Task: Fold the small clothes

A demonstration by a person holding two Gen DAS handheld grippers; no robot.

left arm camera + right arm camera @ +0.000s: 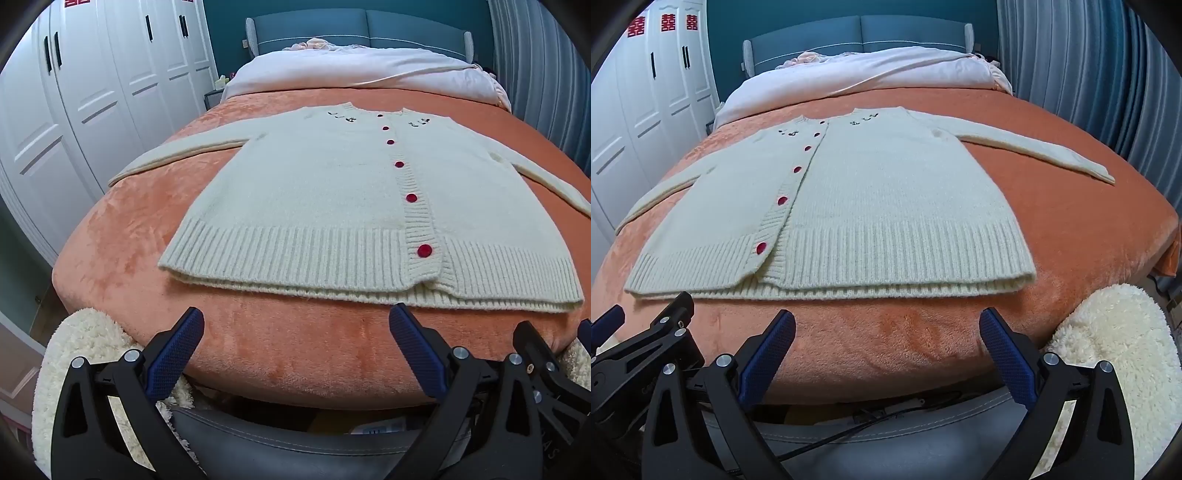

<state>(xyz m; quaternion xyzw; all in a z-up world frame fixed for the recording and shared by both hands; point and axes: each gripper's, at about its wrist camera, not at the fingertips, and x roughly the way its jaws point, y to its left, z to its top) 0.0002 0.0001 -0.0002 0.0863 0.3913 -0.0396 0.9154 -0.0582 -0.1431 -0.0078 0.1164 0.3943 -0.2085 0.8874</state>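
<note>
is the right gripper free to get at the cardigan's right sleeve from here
Probably yes: the right gripper is open and empty, and the sleeve lies flat on the orange blanket with nothing lying across the way.

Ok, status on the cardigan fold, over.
Left gripper and right gripper open, empty, short of the hem. Cream cardigan flat on orange blanket, buttoned, sleeves spread, unfolded. Nothing in the way.

We count one cream cardigan (314, 192) with both sleeves spread out, on one orange blanket (295, 350). Red buttons (424, 250): six show in the left view, though the top ones get tiny. Two grippers, the left gripper (295, 325) and the right gripper (886, 325), two blue pads each.
</note>
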